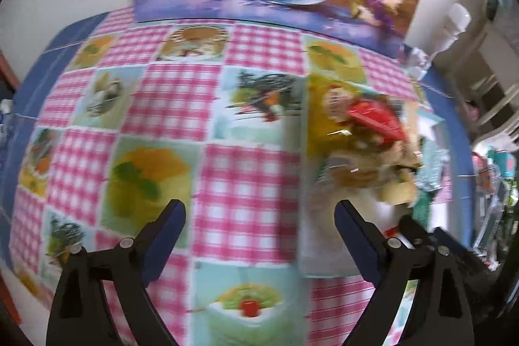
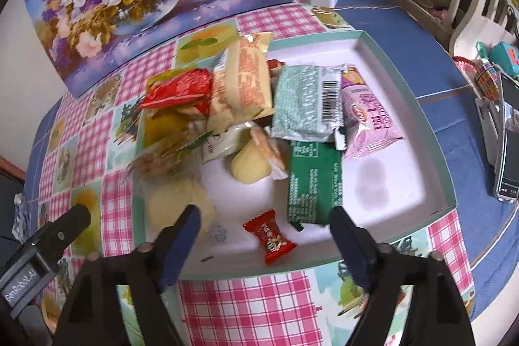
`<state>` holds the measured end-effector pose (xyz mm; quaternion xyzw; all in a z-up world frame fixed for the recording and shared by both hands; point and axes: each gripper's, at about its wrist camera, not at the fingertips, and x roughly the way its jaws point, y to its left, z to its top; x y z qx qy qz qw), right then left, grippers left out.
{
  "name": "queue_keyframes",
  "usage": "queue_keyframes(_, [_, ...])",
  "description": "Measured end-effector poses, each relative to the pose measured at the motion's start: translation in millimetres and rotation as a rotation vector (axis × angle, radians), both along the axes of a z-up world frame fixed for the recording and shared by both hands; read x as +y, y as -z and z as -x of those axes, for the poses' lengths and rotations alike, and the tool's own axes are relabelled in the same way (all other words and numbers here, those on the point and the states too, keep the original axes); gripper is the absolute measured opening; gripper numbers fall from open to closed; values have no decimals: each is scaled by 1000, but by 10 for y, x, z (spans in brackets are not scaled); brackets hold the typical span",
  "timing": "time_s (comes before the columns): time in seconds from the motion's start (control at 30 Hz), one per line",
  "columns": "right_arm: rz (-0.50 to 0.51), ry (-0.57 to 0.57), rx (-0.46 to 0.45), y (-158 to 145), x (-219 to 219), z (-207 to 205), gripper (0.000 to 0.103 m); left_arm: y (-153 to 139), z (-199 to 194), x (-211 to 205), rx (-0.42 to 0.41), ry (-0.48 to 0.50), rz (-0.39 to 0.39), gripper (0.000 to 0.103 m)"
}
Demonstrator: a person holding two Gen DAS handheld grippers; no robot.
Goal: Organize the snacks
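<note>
Right wrist view is showing the right gripper (image 2: 264,224) hanging wide open above a tray (image 2: 431,122) gathering assorted snacks, while the left gripper (image 1: 259,221), equally wide, is hovering over the counter (image 1: 249,171) beside it.

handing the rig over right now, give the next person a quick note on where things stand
Left gripper: open, empty, over the checked tablecloth just left of the tray.
Right gripper: open, empty, over the near edge of the tray.
In the tray: a loose pile at the back left with a red packet and a cream packet; beside it a pale green packet, a pink packet, a dark green bar and a small red candy near the front.
Done: snacks gathered in the tray.
Left: the pile is jumbled and overlapping; sorting is not done.
</note>
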<state>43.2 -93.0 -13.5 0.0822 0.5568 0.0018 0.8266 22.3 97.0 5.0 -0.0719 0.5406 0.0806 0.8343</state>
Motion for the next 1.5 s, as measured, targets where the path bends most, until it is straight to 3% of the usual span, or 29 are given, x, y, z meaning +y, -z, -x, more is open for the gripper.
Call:
queue_keyframes(0.03, [5,-9,-7,-4,27,22,98,6,46,31,-2,-7,-24,94])
queue_keyframes(0.1, [14,-22,-23,-24,77,67,103,11,115,72,-8,-15,-56,94])
queue_keyframes(0.5, [70,-39,-80,-148,169,257,103,-151,417,138,-68,-27,-228,94])
queue_keyframes(0.73, [61,-28,-106,-213,146,282,103,-183,488,163,-68,-34,-269,94])
queue_keyframes(1.5, [76,-50,-142,-275,204,247,103,-202,418,301,-28,-58,-255,94])
